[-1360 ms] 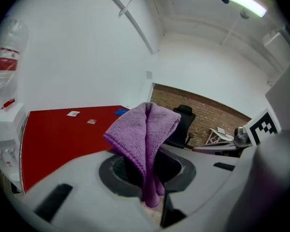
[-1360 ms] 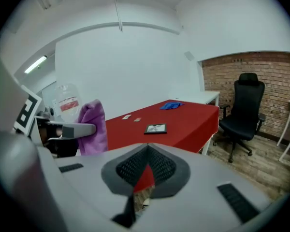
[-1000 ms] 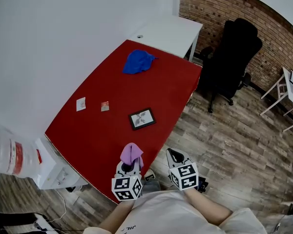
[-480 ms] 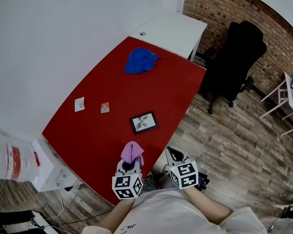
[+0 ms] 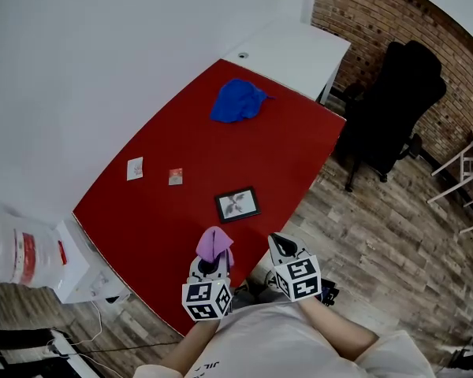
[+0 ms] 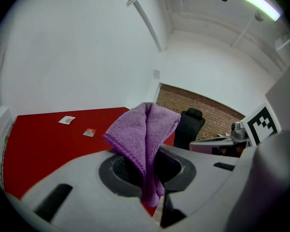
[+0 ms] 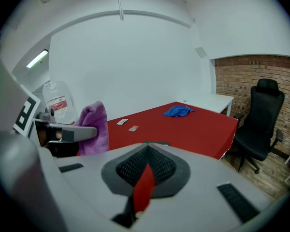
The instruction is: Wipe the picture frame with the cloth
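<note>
One red table [image 5: 181,140] near brick wall [image 5: 378,18]; left tongs [image 6: 147,178] grasping purple cloth [image 6: 142,132], right tongs [image 7: 146,170] clenched, empty.

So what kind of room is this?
Probably an office or workroom: a black swivel office chair stands on the wooden floor, near a long red table and a white desk, with a brick wall behind.

the lower end of the cloth [image 6: 144,132] is hidden in the jaws of the left gripper [image 6: 151,183], and the cards [image 5: 135,168] left of the picture frame [image 5: 237,204] are unreadably small.
</note>
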`<state>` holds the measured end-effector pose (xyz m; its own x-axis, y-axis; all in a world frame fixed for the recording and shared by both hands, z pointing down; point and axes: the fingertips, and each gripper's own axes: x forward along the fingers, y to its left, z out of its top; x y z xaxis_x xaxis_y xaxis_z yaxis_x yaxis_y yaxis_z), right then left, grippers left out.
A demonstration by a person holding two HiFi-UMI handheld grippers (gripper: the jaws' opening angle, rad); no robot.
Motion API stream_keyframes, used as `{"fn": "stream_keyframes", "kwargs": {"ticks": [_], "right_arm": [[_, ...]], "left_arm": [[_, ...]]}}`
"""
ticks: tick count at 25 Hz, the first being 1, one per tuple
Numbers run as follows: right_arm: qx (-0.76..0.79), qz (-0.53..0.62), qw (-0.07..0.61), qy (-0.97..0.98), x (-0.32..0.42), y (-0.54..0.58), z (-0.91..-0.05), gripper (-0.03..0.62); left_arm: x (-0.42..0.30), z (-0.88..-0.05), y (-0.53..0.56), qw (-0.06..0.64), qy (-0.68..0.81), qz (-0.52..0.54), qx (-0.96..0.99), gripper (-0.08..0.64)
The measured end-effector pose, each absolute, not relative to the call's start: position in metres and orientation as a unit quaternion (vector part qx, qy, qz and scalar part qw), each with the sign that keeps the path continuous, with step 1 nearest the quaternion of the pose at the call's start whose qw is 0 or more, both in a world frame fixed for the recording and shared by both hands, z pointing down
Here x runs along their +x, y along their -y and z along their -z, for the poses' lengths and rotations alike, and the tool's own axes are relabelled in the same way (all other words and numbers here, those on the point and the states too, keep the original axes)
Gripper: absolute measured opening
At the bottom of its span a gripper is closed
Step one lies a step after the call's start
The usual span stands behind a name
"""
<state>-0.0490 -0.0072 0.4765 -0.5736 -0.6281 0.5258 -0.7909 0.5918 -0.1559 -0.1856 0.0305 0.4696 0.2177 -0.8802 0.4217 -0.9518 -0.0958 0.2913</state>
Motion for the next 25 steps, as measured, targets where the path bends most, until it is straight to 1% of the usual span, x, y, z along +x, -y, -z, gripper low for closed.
{"fn": "stream_keyframes", "kwargs": {"ticks": [13, 25], "right_arm": [[0.406, -0.198, 0.221, 0.865, -0.051, 0.030, -0.492, 0.005], [0.409, -0.207, 0.235, 0.857, -0.062, 0.072, -0.530, 0.005]], "left_arm": [[-0.190, -0.490, -0.006, 0.259, 0.626, -0.091, 0.730, 0.064], [-0.199, -0.524, 0.051, 0.249, 0.619, -0.129, 0.734, 0.064]]}}
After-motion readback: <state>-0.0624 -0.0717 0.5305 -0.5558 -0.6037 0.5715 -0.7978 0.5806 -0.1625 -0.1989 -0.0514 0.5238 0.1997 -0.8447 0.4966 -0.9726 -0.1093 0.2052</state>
